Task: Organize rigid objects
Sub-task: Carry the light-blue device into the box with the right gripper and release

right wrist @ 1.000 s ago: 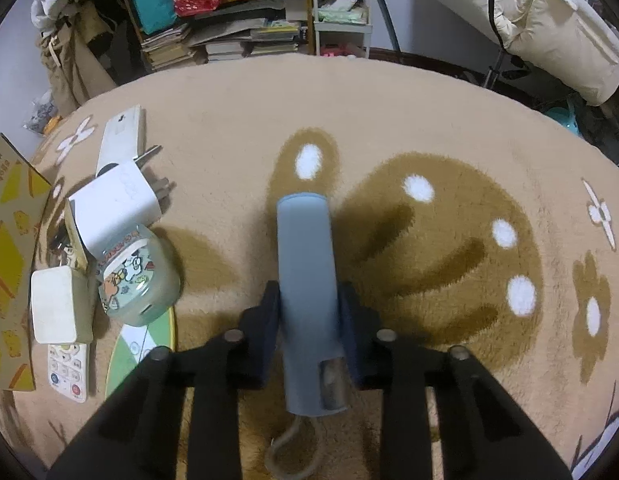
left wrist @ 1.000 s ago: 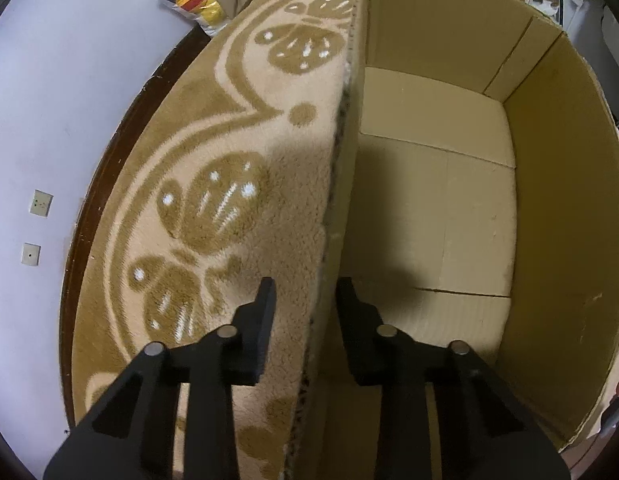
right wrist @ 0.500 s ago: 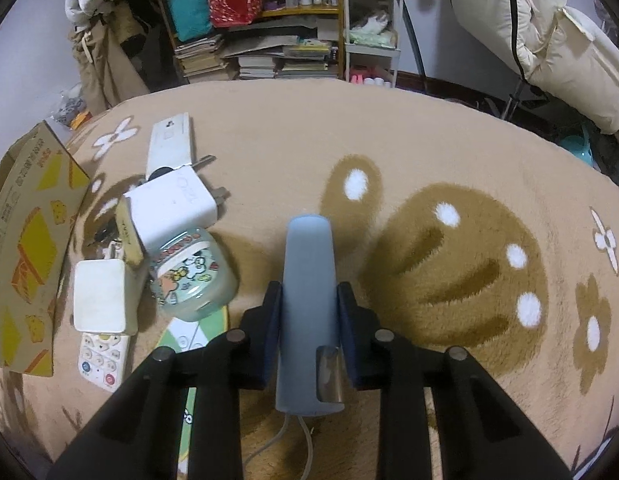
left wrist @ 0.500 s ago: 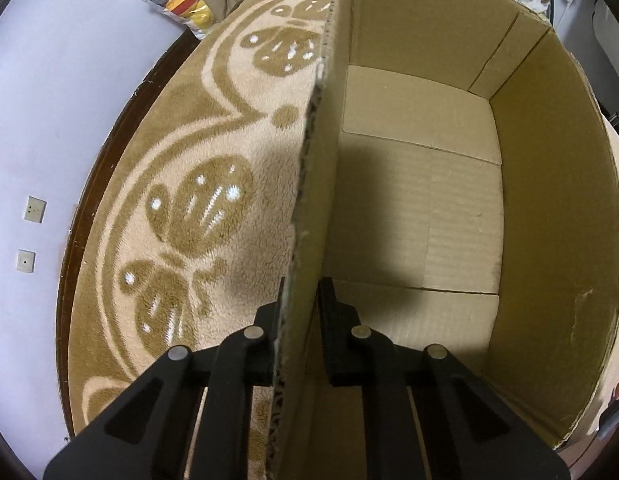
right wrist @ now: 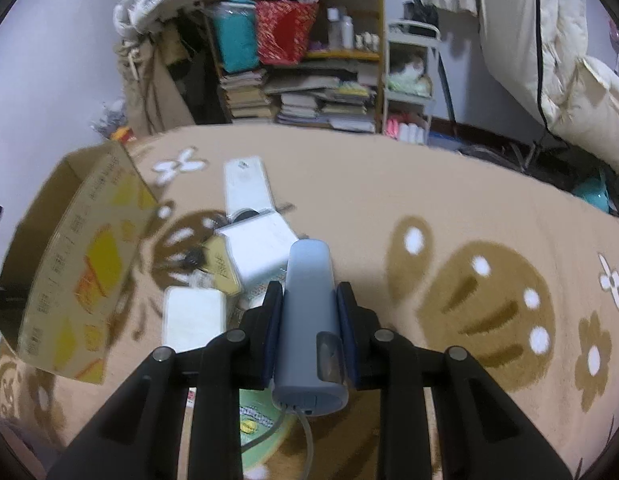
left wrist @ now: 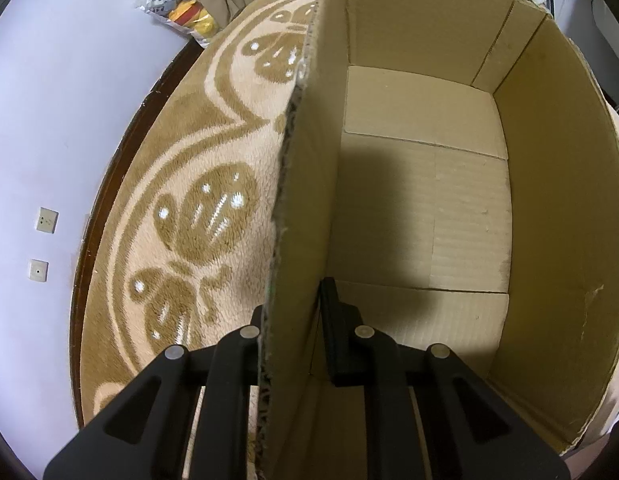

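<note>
My left gripper point(left wrist: 295, 320) is shut on the near wall of an open, empty cardboard box point(left wrist: 421, 216), one finger outside and one inside. My right gripper point(right wrist: 309, 312) is shut on a blue-grey cylindrical device point(right wrist: 309, 320) with a strap at its near end, held above the carpet. The same box point(right wrist: 73, 264) shows at the left of the right wrist view, with yellow print on its side. A pile of white boxes point(right wrist: 257, 256) and a white square case point(right wrist: 193, 318) lies on the carpet beside it.
A beige carpet point(right wrist: 449, 208) with brown patterns covers the floor. A cluttered bookshelf point(right wrist: 301, 64) and a white cart point(right wrist: 409, 84) stand at the back. A round green-rimmed item point(right wrist: 257, 428) lies under my right gripper. A wall point(left wrist: 49, 120) with sockets is left of the box.
My left gripper closed on the box wall and tilted it. My right gripper lifted the blue-grey device off the carpet and raised its view toward the shelf.
</note>
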The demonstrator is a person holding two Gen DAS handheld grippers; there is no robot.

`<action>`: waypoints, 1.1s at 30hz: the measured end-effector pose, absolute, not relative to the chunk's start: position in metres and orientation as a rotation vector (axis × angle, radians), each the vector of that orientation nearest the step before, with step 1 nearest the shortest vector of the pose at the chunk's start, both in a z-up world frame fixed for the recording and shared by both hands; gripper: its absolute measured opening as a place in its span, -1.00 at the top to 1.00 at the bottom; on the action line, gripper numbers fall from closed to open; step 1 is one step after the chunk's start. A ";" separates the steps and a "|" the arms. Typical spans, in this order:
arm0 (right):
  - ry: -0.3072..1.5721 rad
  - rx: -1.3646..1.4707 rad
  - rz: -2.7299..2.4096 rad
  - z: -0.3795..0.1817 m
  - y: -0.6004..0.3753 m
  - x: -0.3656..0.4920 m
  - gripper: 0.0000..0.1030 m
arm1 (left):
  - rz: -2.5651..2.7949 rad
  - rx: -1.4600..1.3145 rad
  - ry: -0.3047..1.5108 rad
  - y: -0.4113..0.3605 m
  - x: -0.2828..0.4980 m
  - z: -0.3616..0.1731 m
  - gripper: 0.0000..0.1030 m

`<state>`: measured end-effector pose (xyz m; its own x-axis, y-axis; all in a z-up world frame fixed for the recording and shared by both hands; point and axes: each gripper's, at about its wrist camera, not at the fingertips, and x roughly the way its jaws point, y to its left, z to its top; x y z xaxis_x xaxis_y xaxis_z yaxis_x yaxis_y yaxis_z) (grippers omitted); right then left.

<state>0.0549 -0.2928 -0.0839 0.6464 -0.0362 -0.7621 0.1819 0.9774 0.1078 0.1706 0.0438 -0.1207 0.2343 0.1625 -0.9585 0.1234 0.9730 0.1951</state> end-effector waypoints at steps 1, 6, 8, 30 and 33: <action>0.853 0.180 -0.111 -0.081 -0.287 0.056 0.44 | 0.027 0.246 1.340 0.044 0.171 -0.121 0.74; 0.821 0.172 -0.046 -0.069 -0.260 0.068 0.44 | 0.025 0.243 1.340 0.046 0.170 -0.120 0.74; 0.811 0.175 -0.021 -0.065 -0.248 0.073 0.44 | 0.021 0.238 1.342 0.047 0.171 -0.120 0.74; 0.727 0.216 0.195 -0.023 -0.129 0.133 0.44 | 0.018 0.222 1.344 0.051 0.171 -0.122 0.74; 0.756 0.213 0.194 -0.032 -0.122 0.140 0.44 | 0.019 0.220 1.344 0.052 0.171 -0.122 0.74</action>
